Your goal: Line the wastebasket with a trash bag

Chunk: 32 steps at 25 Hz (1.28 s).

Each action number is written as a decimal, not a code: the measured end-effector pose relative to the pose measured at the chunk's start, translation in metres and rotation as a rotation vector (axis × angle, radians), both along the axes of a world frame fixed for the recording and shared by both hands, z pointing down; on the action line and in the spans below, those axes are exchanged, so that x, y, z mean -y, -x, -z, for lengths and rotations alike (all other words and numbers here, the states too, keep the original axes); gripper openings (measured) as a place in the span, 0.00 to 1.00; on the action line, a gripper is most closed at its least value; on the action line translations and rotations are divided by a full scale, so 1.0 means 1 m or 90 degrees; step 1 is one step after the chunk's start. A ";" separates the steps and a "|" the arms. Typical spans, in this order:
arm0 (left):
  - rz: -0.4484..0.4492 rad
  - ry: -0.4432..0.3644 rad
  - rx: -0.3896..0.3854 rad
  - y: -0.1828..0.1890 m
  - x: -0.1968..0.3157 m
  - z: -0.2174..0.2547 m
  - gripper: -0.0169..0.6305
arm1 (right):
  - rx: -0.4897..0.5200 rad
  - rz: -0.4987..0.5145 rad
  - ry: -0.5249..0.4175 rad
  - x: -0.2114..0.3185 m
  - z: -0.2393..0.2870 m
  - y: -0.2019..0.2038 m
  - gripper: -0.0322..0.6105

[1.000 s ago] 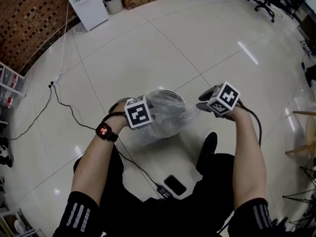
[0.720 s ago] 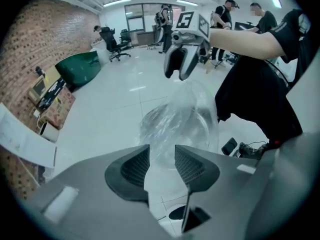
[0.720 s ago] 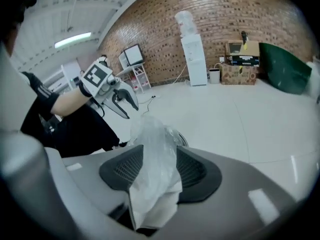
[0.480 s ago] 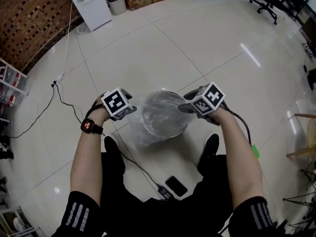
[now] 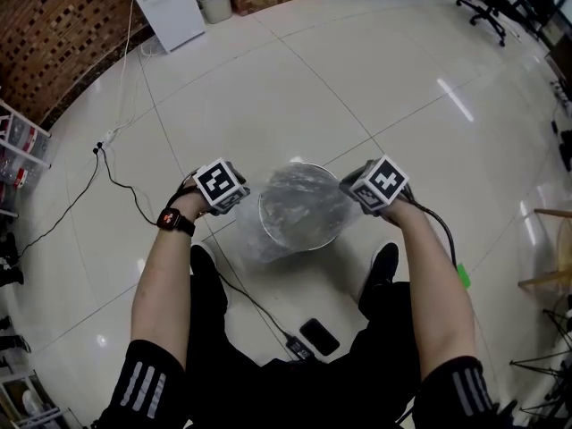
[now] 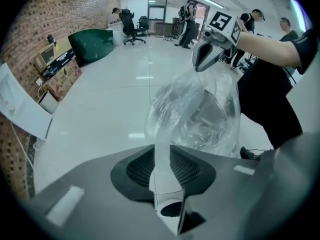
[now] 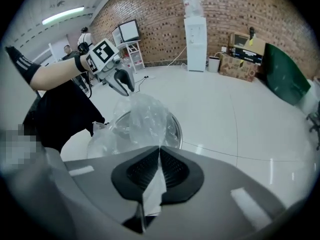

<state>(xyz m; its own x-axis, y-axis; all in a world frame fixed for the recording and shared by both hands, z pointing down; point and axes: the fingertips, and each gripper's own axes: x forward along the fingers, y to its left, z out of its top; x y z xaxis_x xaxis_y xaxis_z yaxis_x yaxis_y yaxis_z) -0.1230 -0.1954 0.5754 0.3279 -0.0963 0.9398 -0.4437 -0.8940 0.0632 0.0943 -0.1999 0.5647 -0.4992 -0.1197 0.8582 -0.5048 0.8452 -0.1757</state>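
The wastebasket (image 5: 308, 165) stands at the middle of the head view, its round mouth up. The clear trash bag (image 5: 253, 239) is draped over it and sags down its lower-left side. The bag's mouth is stretched left to right across the basket, and the coming move turns on that line. The left gripper (image 5: 239, 206) sits just beside the rim on the left and the right gripper (image 5: 356, 193) just beside it on the right. Both tilt steeply down and are about equally near. Each has just been closing, and each pinches a strip of film between its pads, the right pair fully together and the left pair narrowly apart on a thicker fold. The held edges probably have to go outward and down past the rim on both sides. The head view shows the basket centred between the tongs but hides the pads. The gripper views show the pinched film, and the right one shows the metal rim through the plastic
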 end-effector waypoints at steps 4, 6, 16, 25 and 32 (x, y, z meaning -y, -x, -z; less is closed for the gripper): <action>0.006 -0.035 -0.005 -0.005 0.013 0.004 0.02 | -0.004 -0.040 -0.041 0.021 0.000 -0.012 0.06; 0.026 -0.058 -0.010 -0.007 0.022 0.006 0.02 | -0.007 -0.062 -0.067 0.031 -0.003 -0.018 0.06; 0.083 -0.184 0.001 -0.016 0.074 0.001 0.02 | -0.027 -0.128 -0.133 0.069 -0.031 -0.025 0.06; 0.081 -0.154 0.000 -0.022 0.088 -0.040 0.02 | -0.065 -0.144 -0.089 0.075 -0.075 -0.032 0.06; 0.090 -0.088 0.014 -0.019 0.082 -0.083 0.04 | -0.082 -0.125 -0.069 0.076 -0.106 -0.034 0.06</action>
